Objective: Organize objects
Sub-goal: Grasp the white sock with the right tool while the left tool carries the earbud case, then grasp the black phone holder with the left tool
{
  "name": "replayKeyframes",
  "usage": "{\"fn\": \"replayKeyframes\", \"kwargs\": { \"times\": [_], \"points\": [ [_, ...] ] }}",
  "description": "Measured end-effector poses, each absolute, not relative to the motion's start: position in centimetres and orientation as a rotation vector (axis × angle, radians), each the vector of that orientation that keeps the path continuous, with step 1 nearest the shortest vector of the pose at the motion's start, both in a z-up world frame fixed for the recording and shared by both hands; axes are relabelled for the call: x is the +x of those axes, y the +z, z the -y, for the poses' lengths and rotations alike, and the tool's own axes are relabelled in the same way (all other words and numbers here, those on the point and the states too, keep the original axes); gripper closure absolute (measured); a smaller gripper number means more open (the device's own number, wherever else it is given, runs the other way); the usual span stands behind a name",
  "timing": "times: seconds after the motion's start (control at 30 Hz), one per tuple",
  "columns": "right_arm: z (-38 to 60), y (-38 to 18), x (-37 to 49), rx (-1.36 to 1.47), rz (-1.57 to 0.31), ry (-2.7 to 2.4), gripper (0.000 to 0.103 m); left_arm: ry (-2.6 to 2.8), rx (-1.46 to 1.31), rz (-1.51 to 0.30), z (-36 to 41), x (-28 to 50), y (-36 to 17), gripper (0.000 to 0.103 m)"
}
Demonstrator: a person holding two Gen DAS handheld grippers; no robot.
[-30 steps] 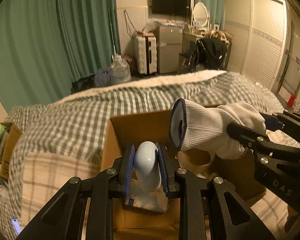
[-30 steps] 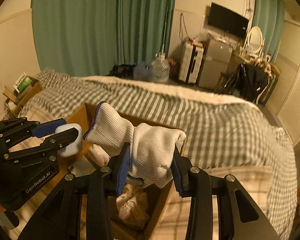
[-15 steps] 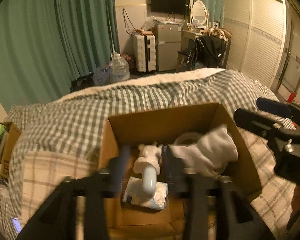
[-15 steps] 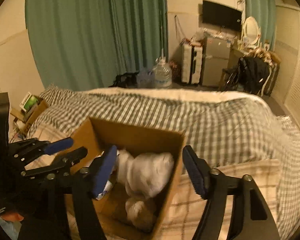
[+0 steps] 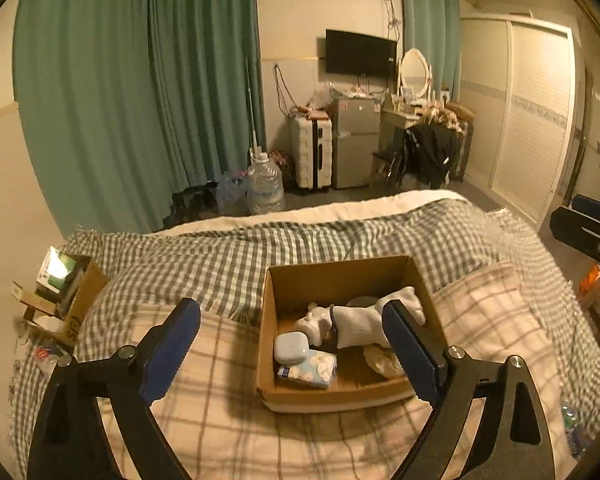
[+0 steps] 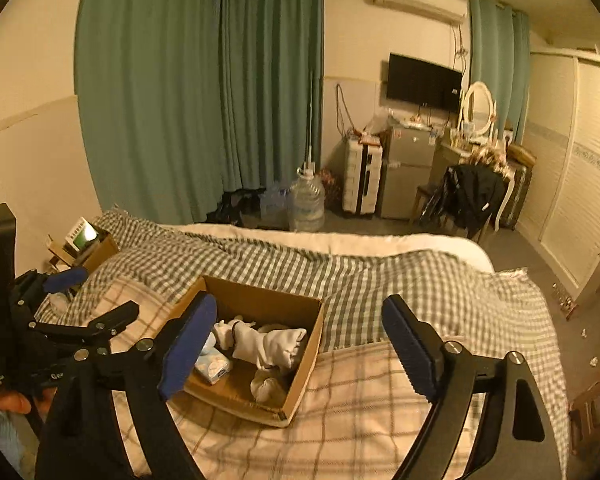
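Observation:
An open cardboard box (image 5: 340,272) sits on the checked bed; it also shows in the right wrist view (image 6: 308,364). Inside lie a white glove (image 5: 364,326), a pale blue case (image 5: 291,347), a tissue pack (image 5: 312,370) and a bundled cloth (image 5: 382,360). The glove (image 6: 270,346) lies across the box in the right wrist view. My left gripper (image 5: 296,354) is open and empty, held above and before the box. My right gripper (image 6: 300,348) is open and empty, also raised off the box. The left gripper (image 6: 92,320) shows at the right wrist view's left.
A checked blanket (image 5: 220,264) covers the bed. A small cardboard box of items (image 5: 66,292) stands at the bed's left side. A water jug (image 5: 265,190), suitcase (image 5: 314,152), fridge (image 5: 354,142) and chair with dark clothes (image 5: 432,156) stand beyond the bed.
Both grippers opened and let go: the glove and the pale blue case dropped into the box. Both grippers then pulled up and back from the box.

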State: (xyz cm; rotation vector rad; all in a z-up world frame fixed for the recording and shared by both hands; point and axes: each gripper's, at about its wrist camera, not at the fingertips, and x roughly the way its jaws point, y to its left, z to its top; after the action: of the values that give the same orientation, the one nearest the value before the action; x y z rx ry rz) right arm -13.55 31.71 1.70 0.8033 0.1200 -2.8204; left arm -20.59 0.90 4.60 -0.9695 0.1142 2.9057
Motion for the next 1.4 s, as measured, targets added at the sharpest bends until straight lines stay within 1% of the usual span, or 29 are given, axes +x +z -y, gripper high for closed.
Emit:
{"fn": "replayKeyframes", "kwargs": {
  "times": [0.03,0.2,0.3,0.4,0.6,0.7,0.9,0.97,1.0,1.03,1.1,1.13,1.17,1.2,1.23,1.33,1.4],
  "points": [
    [-31.7,2.2,-12.9,0.790,-0.133,-2.829,0.013,2.905,-0.960,-0.117,-0.8,-19.8,5.1,0.008],
    [-31.8,3.5,-8.6,0.756,-0.189,-2.870,0.012,2.908,-0.946,-0.124,-0.9,-16.3,6.0,0.006],
    [-32.2,2.6,-6.3,0.770,-0.195,-2.880,0.012,2.893,-0.930,-0.108,-1.0,-14.0,5.5,0.006],
    [-32.6,0.7,-4.5,0.816,-0.157,-2.867,0.012,2.907,-0.931,-0.107,-1.0,-11.9,4.2,0.006],
    [-32.1,-4.7,-2.5,0.924,-0.148,-2.858,0.012,2.922,-0.978,-0.109,-1.4,-9.5,0.0,0.006],
    [-31.7,-7.4,-2.1,0.981,-0.141,-2.853,0.012,2.912,-1.030,-0.083,-1.7,-8.9,-3.2,0.006],
    [-31.2,-13.2,-2.2,1.153,-0.163,-2.835,0.012,2.814,-1.265,-0.084,-2.8,-9.0,-10.7,0.006],
    [-30.9,-14.8,-2.2,1.206,-0.161,-2.802,0.012,2.781,-1.307,-0.113,-3.2,-8.9,-12.0,0.012],
    [-31.0,-15.2,-2.2,1.220,-0.157,-2.795,0.012,2.771,-1.309,-0.105,-3.2,-8.9,-12.3,0.026],
    [-31.1,-15.6,-2.2,1.231,-0.155,-2.794,0.012,2.750,-1.311,-0.081,-3.2,-8.9,-12.4,0.033],
    [-31.0,-16.3,-2.4,1.260,-0.165,-2.785,0.012,2.697,-1.321,-0.059,-3.6,-9.0,-12.7,0.038],
    [-30.9,-16.6,-2.5,1.270,-0.167,-2.781,0.012,2.677,-1.321,-0.055,-3.7,-9.0,-12.8,0.044],
    [-31.0,-16.7,-2.6,1.276,-0.165,-2.778,0.012,2.652,-1.316,-0.050,-4.0,-8.9,-13.0,0.048],
    [-31.0,-16.8,-2.6,1.278,-0.163,-2.777,0.012,2.630,-1.312,-0.055,-4.2,-8.8,-13.1,0.056],
    [-31.0,-16.8,-2.6,1.280,-0.162,-2.776,0.012,2.606,-1.310,-0.066,-4.6,-8.6,-13.2,0.063],
    [-30.8,-17.0,-2.7,1.293,-0.158,-2.771,0.012,2.605,-1.297,-0.125,-5.5,-8.3,-13.1,0.064],
    [-30.8,-17.1,-2.7,1.297,-0.157,-2.770,0.012,2.646,-1.291,-0.087,-4.9,-8.3,-12.8,0.068]
  ]
}}
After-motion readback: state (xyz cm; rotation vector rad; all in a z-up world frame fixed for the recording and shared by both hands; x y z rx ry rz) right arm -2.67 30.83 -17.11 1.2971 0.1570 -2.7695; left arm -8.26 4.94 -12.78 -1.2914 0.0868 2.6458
